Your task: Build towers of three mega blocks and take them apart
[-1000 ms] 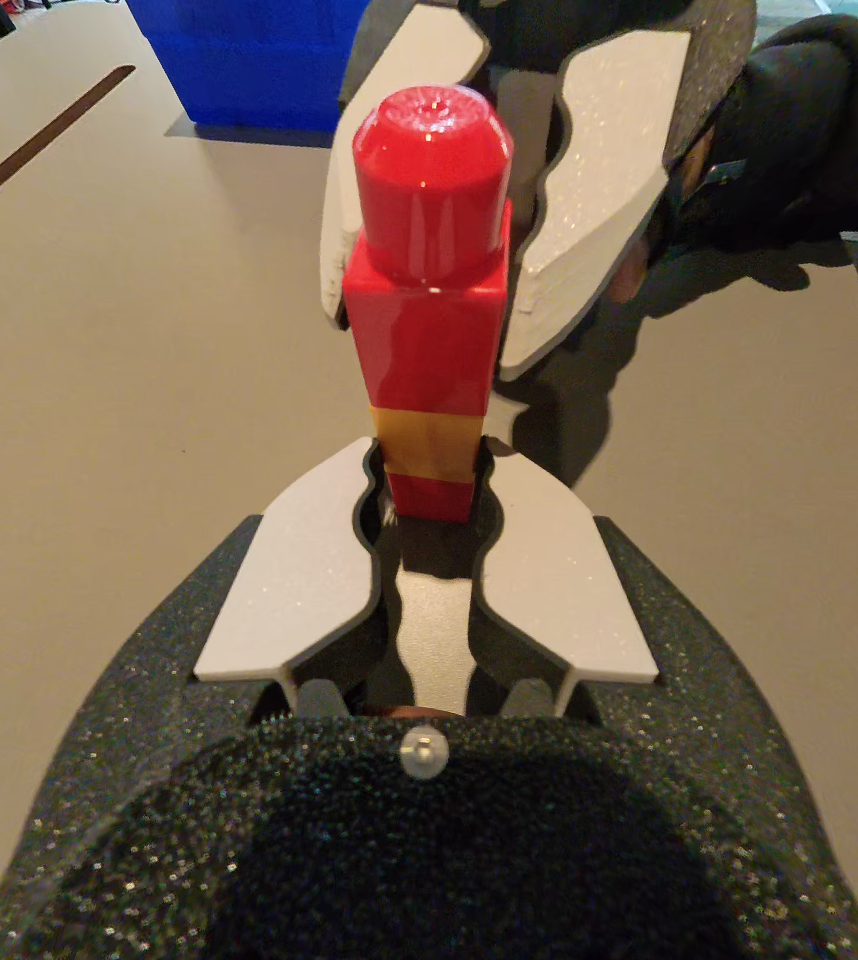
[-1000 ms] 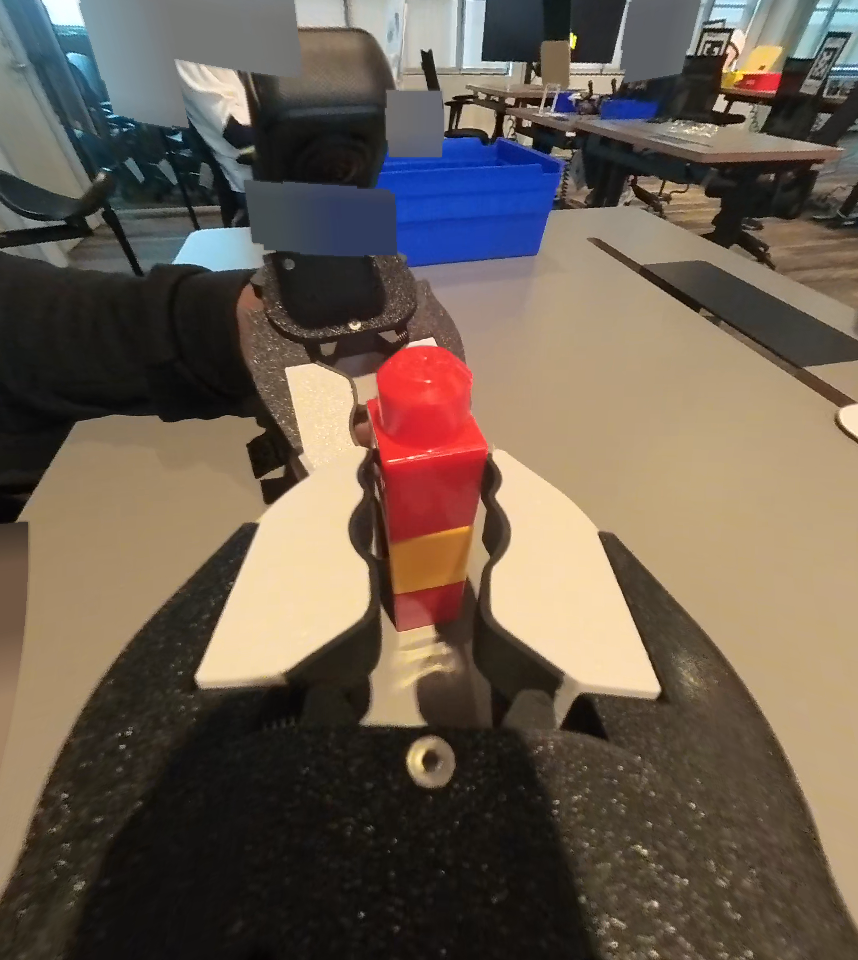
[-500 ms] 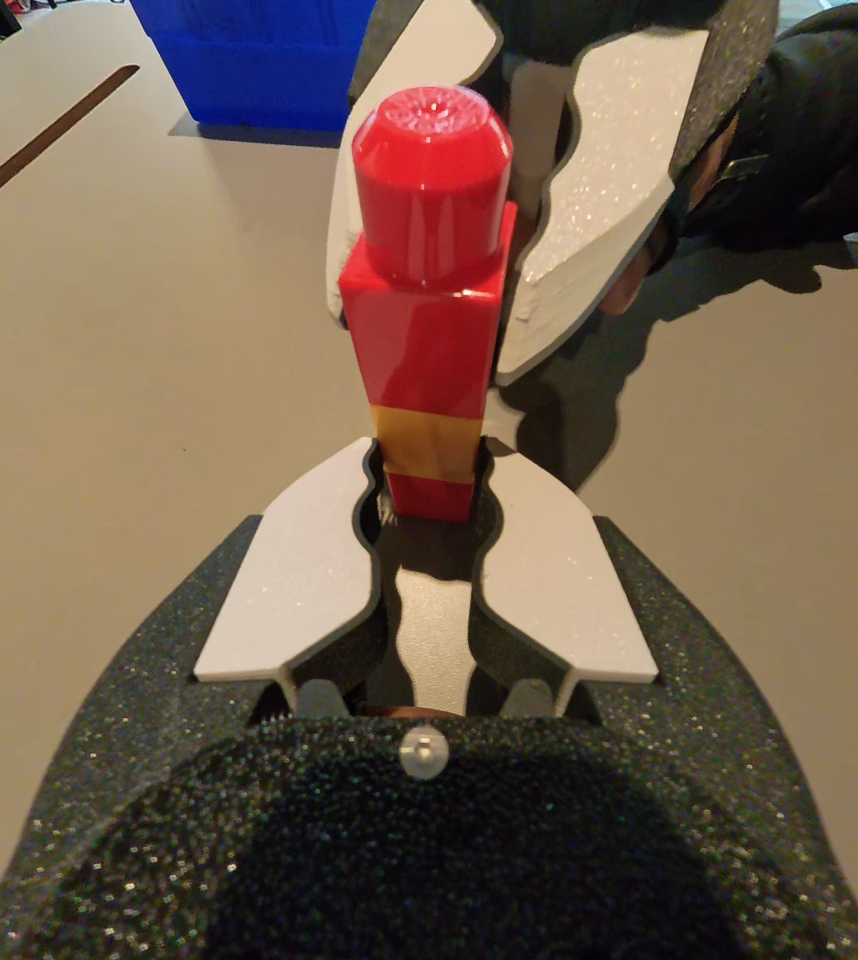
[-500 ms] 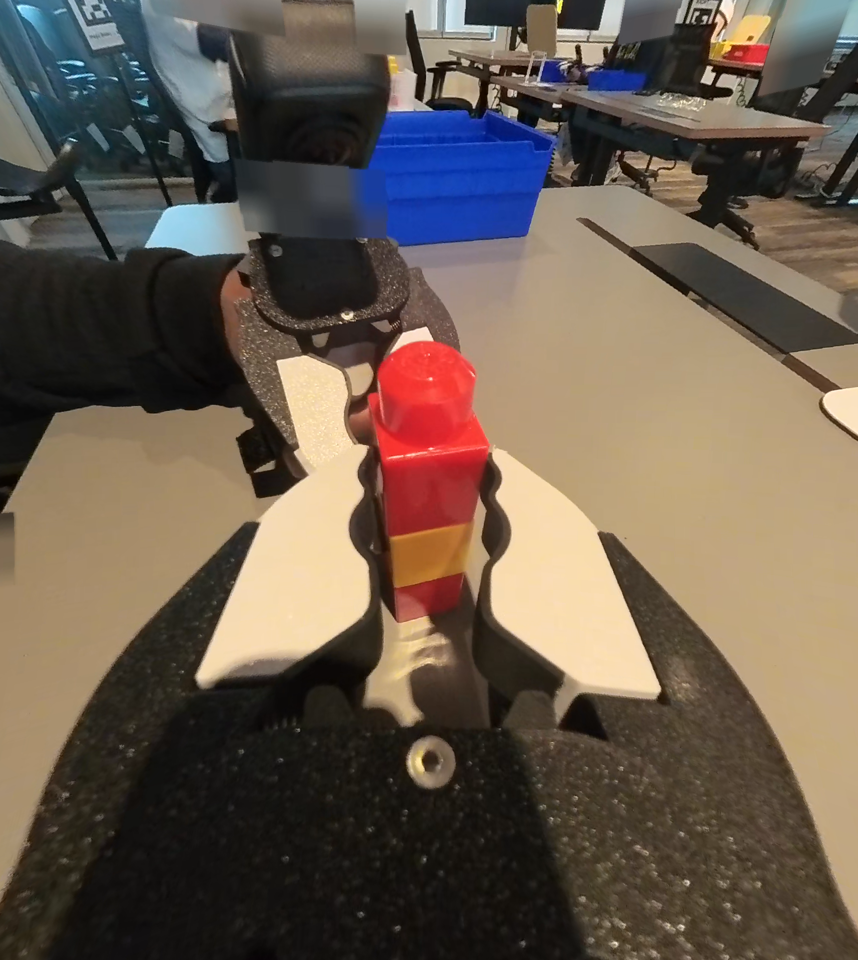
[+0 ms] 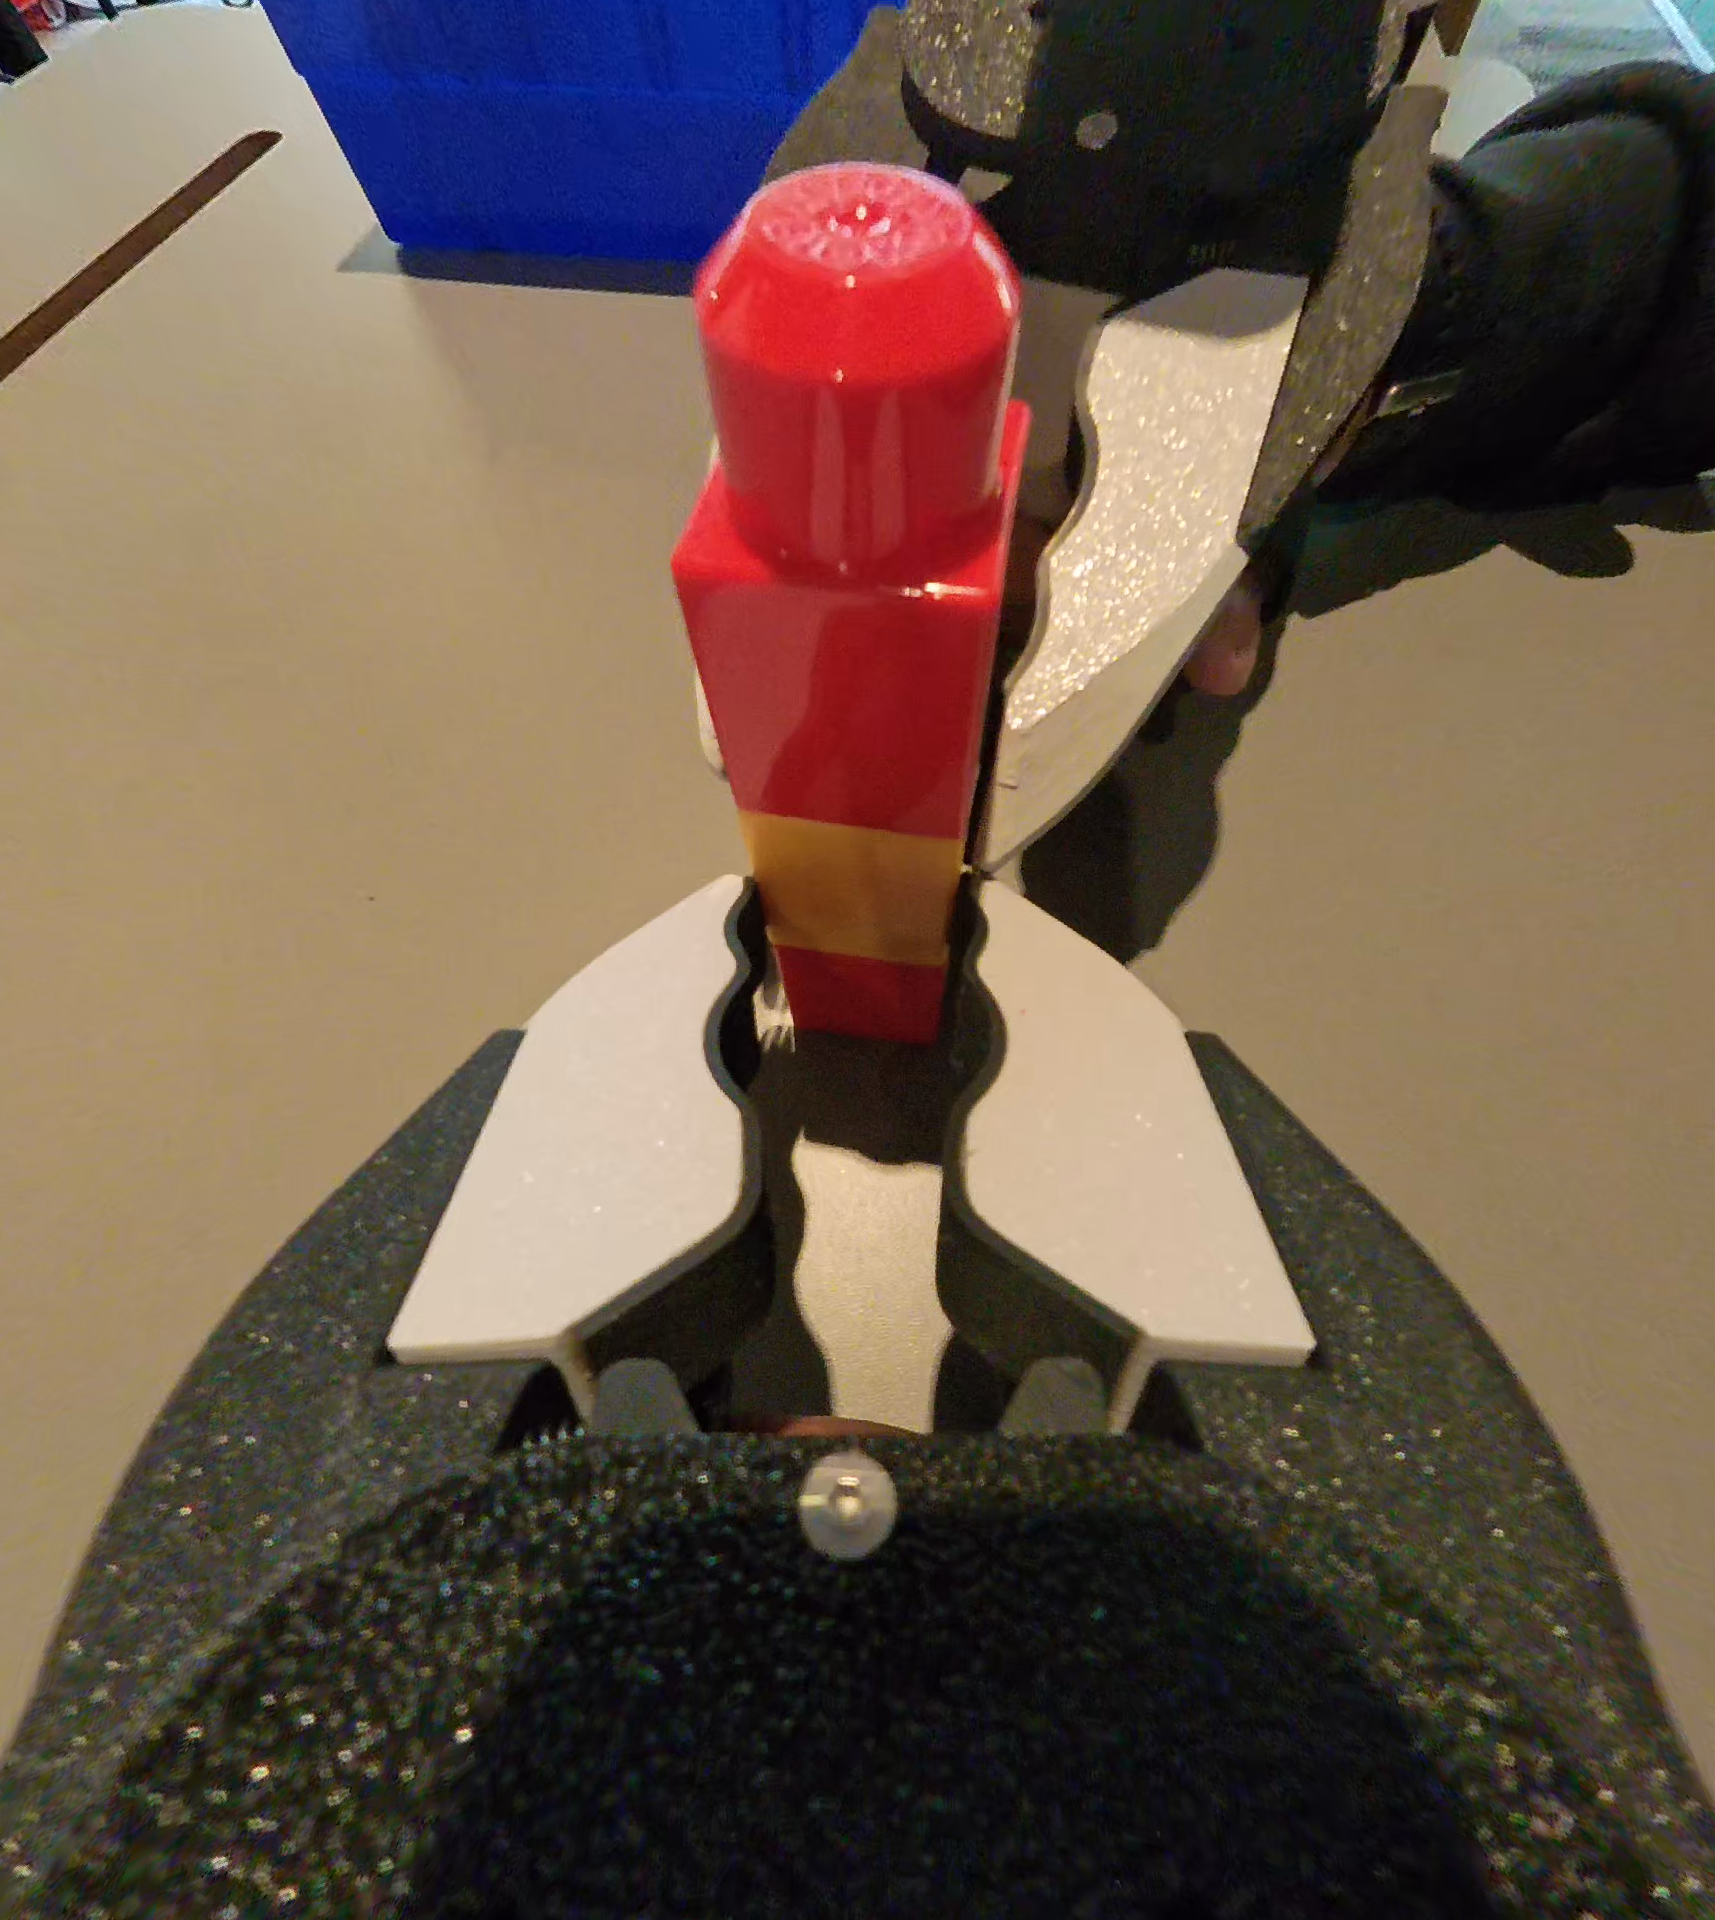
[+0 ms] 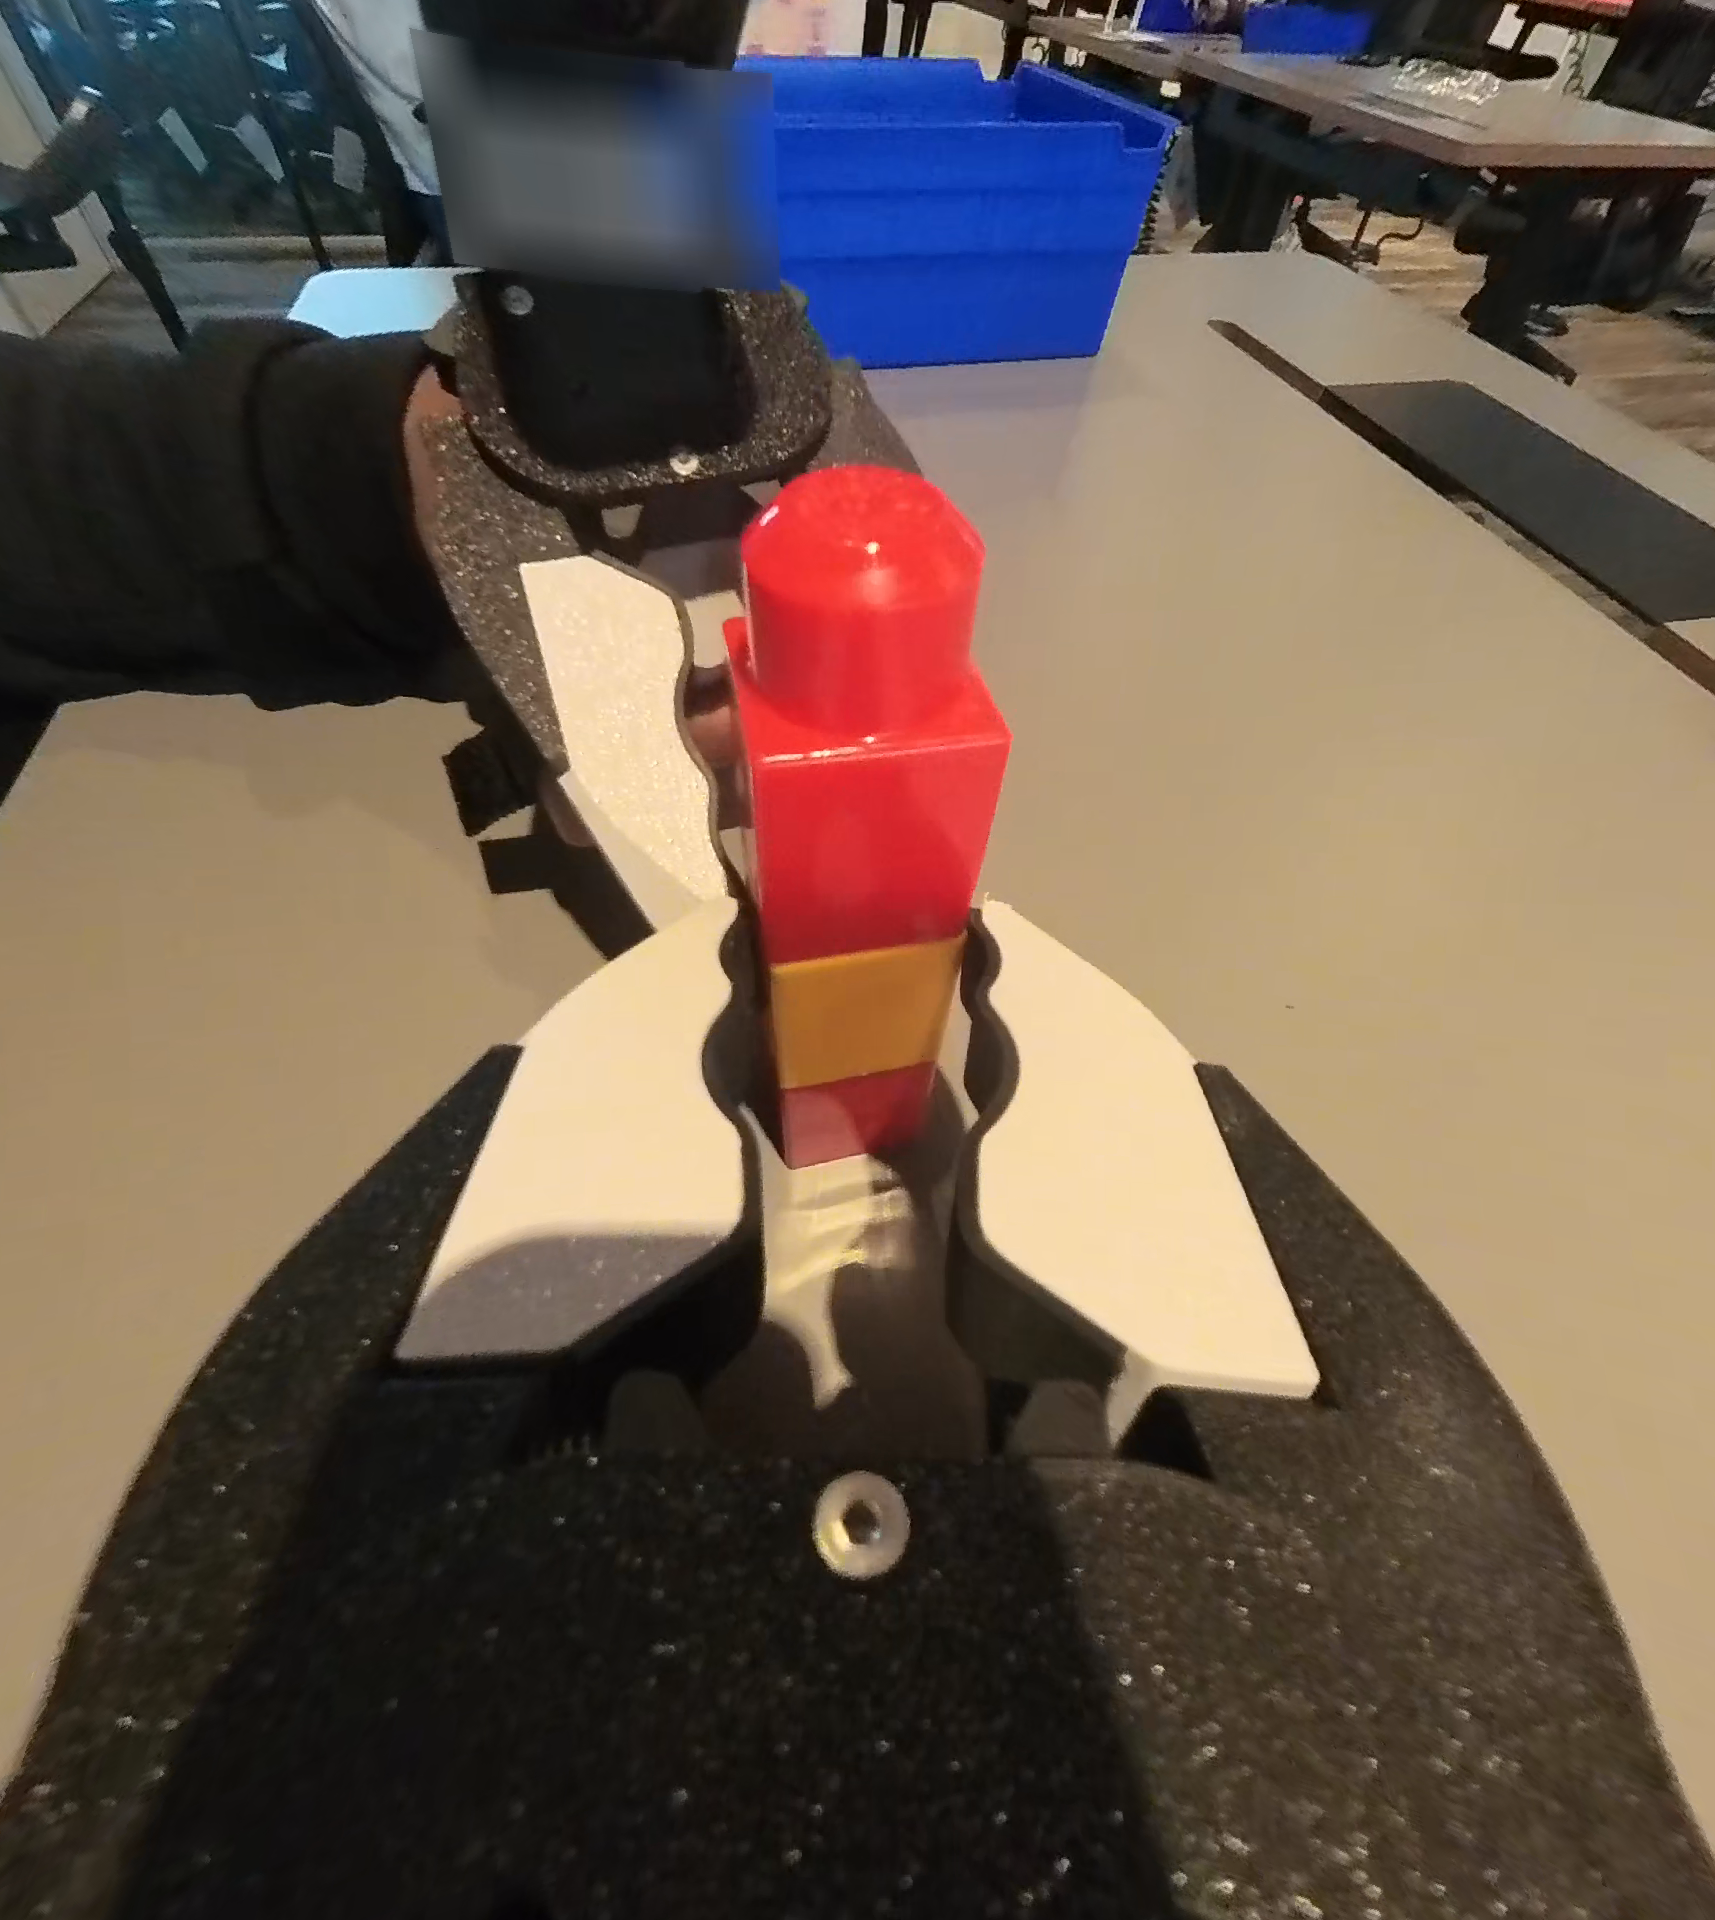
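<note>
Pinching the tower's yellow block (image 5: 858, 883) between its fingertips, the left hand-held gripper (image 5: 855, 914) steadies the stack on the tabletop (image 5: 261, 727). Opposite, the right hand-held gripper (image 6: 858, 966) seems clamped there too. Judged next: shift one grip onto the top red block (image 6: 868, 748), then pull straight up without twisting.

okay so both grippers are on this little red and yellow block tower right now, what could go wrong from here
Both grippers close around the same level. The left gripper pinches the yellow block, and the right gripper closes at the seam under the top red block, so a pull may separate the wrong joint, or none.

The fingers of the two grippers crowd together and could collide.

The bottom red block looks ungripped, so it could drop onto the table.
</note>
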`<state>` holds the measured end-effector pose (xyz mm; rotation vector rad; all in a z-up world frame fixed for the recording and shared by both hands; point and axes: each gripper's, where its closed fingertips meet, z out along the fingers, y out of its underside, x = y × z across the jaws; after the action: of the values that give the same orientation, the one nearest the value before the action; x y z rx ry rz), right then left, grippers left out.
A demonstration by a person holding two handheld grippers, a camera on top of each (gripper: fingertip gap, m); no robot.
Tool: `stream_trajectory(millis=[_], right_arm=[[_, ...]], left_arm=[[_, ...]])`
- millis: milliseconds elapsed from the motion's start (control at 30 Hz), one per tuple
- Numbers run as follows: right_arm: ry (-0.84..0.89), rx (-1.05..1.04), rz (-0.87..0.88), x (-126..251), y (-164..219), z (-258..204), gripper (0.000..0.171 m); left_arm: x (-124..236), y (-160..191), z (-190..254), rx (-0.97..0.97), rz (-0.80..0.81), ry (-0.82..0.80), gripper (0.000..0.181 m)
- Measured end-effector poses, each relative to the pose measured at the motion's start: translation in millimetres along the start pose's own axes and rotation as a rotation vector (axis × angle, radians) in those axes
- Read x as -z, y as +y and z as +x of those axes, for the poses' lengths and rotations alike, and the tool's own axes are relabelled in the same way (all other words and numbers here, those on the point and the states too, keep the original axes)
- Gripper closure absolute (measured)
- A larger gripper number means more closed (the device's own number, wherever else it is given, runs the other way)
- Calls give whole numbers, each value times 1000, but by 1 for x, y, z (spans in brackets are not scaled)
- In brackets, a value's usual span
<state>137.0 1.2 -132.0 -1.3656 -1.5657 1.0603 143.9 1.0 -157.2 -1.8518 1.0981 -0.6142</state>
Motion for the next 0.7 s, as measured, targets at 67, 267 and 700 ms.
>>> stream_trajectory(millis=[67,267,700], right_arm=[[0,0,-1,0,0,0,133],[14,-4,-8,2,1,1,134],[461,90,379,173,-109,46,134]], left_arm=[[0,0,1,3,0,5,147],[-1,16,1,-31,-94,12,138],[7,15,-11,34,-64,-3,147]])
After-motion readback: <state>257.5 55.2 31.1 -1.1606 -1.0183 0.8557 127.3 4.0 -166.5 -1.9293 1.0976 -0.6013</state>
